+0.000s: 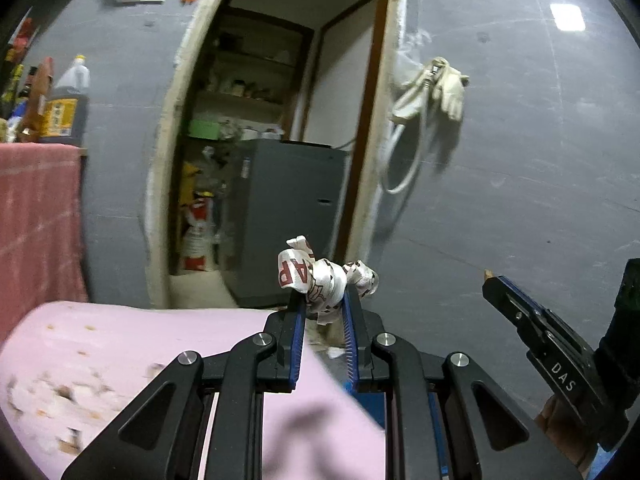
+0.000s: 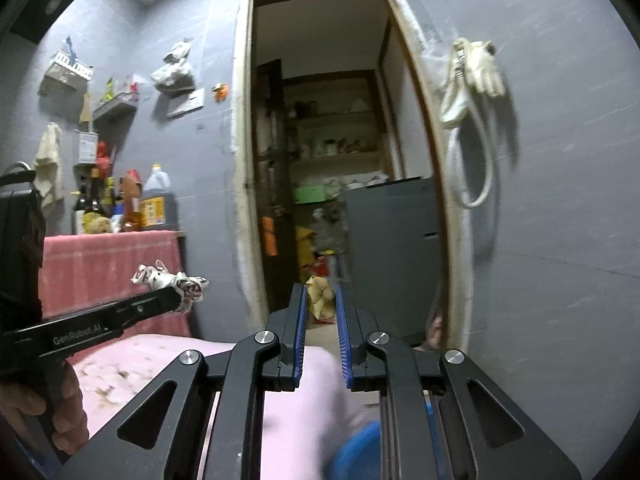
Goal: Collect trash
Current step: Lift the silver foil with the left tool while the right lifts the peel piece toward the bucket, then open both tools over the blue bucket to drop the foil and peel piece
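Observation:
My left gripper (image 1: pixel 323 294) is shut on a crumpled white wrapper with red letters (image 1: pixel 320 276), held in the air above a pink table top (image 1: pixel 132 336). The wrapper (image 2: pixel 176 282) and the left gripper (image 2: pixel 174 298) also show at the left of the right wrist view. My right gripper (image 2: pixel 321 298) is shut on a small crumpled tan piece of trash (image 2: pixel 320 296), held in the air facing an open doorway. The right gripper's tip (image 1: pixel 490 280) shows at the right of the left wrist view.
An open doorway (image 2: pixel 332 160) leads to a storeroom with shelves and a grey cabinet (image 2: pixel 392 248). A table draped in red cloth (image 2: pixel 108 272) holds bottles (image 2: pixel 158 200) at the left. A white glove and hose (image 2: pixel 476 80) hang on the grey wall. A blue container edge (image 2: pixel 356 452) lies below.

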A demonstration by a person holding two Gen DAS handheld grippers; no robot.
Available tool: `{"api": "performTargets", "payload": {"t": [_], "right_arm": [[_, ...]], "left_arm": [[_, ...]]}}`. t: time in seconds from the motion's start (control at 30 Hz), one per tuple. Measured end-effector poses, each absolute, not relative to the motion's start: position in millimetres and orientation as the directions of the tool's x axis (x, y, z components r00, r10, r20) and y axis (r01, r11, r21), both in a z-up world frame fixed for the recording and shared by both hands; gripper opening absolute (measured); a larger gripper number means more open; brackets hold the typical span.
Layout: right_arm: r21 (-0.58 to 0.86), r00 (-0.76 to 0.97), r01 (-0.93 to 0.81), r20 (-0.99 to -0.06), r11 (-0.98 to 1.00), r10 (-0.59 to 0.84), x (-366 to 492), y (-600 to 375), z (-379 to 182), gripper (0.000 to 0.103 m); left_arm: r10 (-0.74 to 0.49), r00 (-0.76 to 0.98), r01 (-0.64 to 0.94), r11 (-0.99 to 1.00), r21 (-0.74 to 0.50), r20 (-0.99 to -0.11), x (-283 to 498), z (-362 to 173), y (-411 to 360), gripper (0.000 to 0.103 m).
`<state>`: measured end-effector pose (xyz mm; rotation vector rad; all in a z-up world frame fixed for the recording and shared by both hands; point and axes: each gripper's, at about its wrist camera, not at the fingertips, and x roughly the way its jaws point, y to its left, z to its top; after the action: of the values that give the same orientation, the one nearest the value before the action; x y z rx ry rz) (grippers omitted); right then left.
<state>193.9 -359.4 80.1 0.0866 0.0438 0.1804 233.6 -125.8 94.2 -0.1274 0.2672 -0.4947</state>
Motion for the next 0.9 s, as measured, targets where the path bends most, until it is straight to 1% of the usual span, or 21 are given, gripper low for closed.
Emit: {"api": "performTargets", "payload": {"t": [0.1,0.23,0.43,0.7,0.9], "right_arm": [[0.104,0.989,-0.14,-0.039,0.985,0.145,187.4,-380.0,76.4,0.012],[0.131,0.992,-0.095,-0.067,0.987,0.105,185.8,-402.4,71.9,0.012],[0.199,0.982,-0.044,-0.172,0.979,0.079,197.6,-426.9,60.2,0.012],[0.253,0.958,-0.002,-0.278,0.968,0.074,211.0,-443.5,45.0,0.013],[0.288,0.923,0.039,-0.377,0.957,0.076,222.6,-453.0,29.1,0.013]], "left_arm": [[-0.511,0.83,0.476,0.858,-0.192,-0.226,235.5,89.5,-150.2,0.015],[-0.532,0.807,0.498,0.846,-0.188,-0.257,238.5,81.9,-180.9,0.015],[-0.552,0.761,0.522,0.833,-0.183,-0.342,246.9,61.6,-224.0,0.015],[-0.558,0.723,0.53,0.826,-0.192,-0.407,257.5,35.7,-246.2,0.015],[-0.559,0.664,0.547,0.816,-0.187,-0.497,266.1,13.2,-261.6,0.015]]}}
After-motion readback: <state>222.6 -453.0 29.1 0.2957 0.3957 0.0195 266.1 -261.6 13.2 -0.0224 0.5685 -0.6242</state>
